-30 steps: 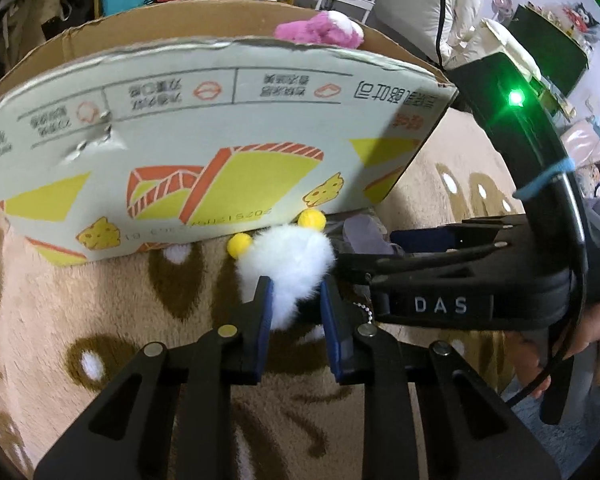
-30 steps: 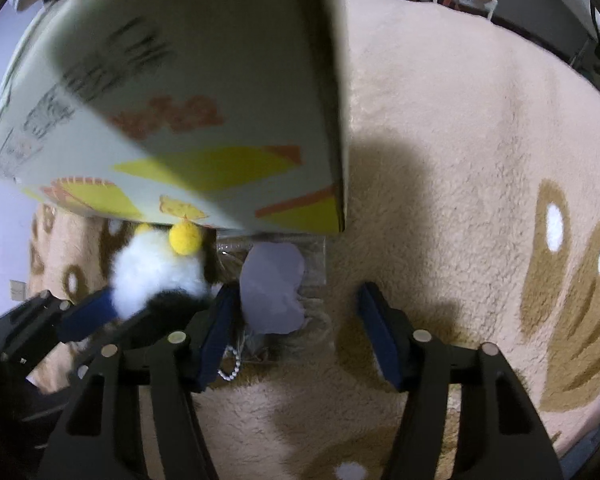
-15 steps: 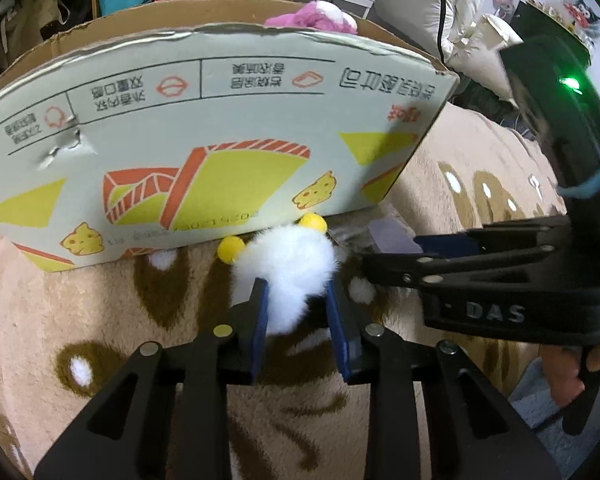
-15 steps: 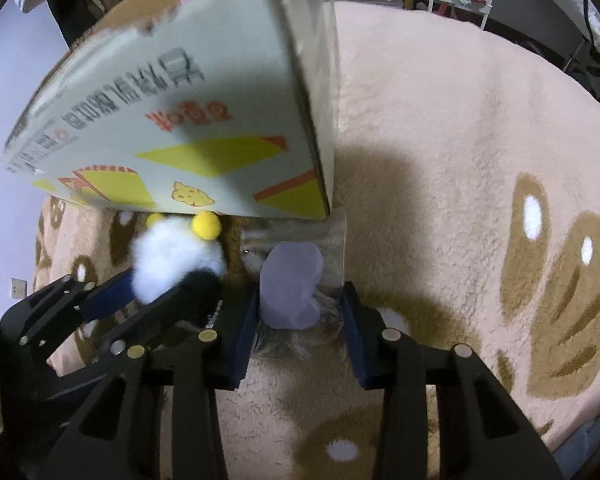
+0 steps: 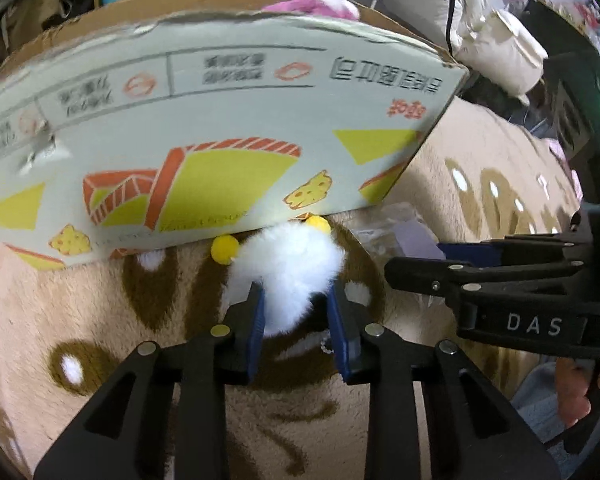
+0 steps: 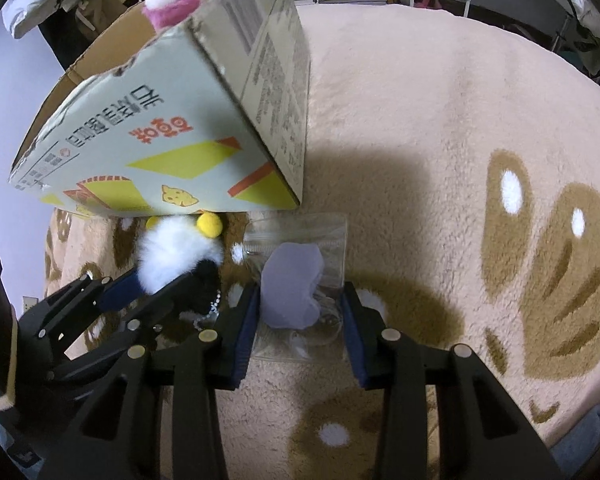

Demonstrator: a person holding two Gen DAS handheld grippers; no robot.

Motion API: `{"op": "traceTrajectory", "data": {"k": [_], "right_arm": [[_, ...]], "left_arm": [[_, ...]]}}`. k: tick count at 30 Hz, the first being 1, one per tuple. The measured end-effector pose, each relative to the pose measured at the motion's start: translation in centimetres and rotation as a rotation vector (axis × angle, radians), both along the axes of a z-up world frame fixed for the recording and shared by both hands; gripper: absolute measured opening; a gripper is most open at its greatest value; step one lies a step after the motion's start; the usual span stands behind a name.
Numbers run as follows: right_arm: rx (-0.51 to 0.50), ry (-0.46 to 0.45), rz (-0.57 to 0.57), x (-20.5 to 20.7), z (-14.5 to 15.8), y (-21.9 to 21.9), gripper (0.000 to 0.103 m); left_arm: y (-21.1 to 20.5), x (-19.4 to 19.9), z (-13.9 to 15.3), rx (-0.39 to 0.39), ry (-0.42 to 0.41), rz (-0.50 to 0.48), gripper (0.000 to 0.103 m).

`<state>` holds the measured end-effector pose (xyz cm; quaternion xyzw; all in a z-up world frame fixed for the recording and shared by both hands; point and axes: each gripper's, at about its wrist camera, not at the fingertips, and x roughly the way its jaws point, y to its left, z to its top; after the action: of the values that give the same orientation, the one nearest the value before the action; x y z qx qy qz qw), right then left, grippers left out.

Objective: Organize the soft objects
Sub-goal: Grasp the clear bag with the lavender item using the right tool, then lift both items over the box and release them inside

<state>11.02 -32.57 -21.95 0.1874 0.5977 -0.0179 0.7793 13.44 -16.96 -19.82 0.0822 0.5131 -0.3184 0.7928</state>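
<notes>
Plush toy pinched by left fingers beside box.

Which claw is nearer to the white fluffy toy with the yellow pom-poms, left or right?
Left. The left claw is clamped around the white fluffy toy. The right claw sits beside it, closed on the clear bag holding a lilac soft piece.

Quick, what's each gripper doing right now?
Left gripper: shut on the white fluffy toy.
Right gripper: shut on the bagged purple toy.
</notes>
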Motion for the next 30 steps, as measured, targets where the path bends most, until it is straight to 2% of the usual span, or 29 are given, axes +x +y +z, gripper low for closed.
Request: {"op": "traceTrajectory", "data": {"k": [4, 7, 12, 14, 23, 30], "right_arm": [[-0.006, -0.017, -0.006, -0.2, 0.3, 0.0, 0.042], [0.001, -0.05, -0.015, -0.7, 1.1, -0.6, 0.042], [0.016, -0.08, -0.012, -1.5, 1.9, -1.3, 0.042], [0.022, -0.082, -0.019, -1.8, 2.0, -1.4, 0.042], [0.024, -0.135, -0.018, -2.6, 3.7, -1.4, 0.042], [0.028, -0.201, -0.022, -3.2, 5.2, -0.7, 0.042]], "left_arm": [[0.2, -0.3, 0.5, -0.007, -0.031, 0.033, 0.02], [0.3, -1.0, 0.9, 0.016, -0.08, 0.033, 0.015], [0.5, -1.6, 1.1, 0.007, -0.064, 0.009, 0.01], [0.9, -1.7, 1.4, 0.002, -0.063, 0.016, 0.002], [2.0, -2.4, 2.3, 0.003, -0.076, 0.047, 0.001], [3.7, -3.3, 4.5, -0.015, -0.122, 0.096, 0.001]]}}
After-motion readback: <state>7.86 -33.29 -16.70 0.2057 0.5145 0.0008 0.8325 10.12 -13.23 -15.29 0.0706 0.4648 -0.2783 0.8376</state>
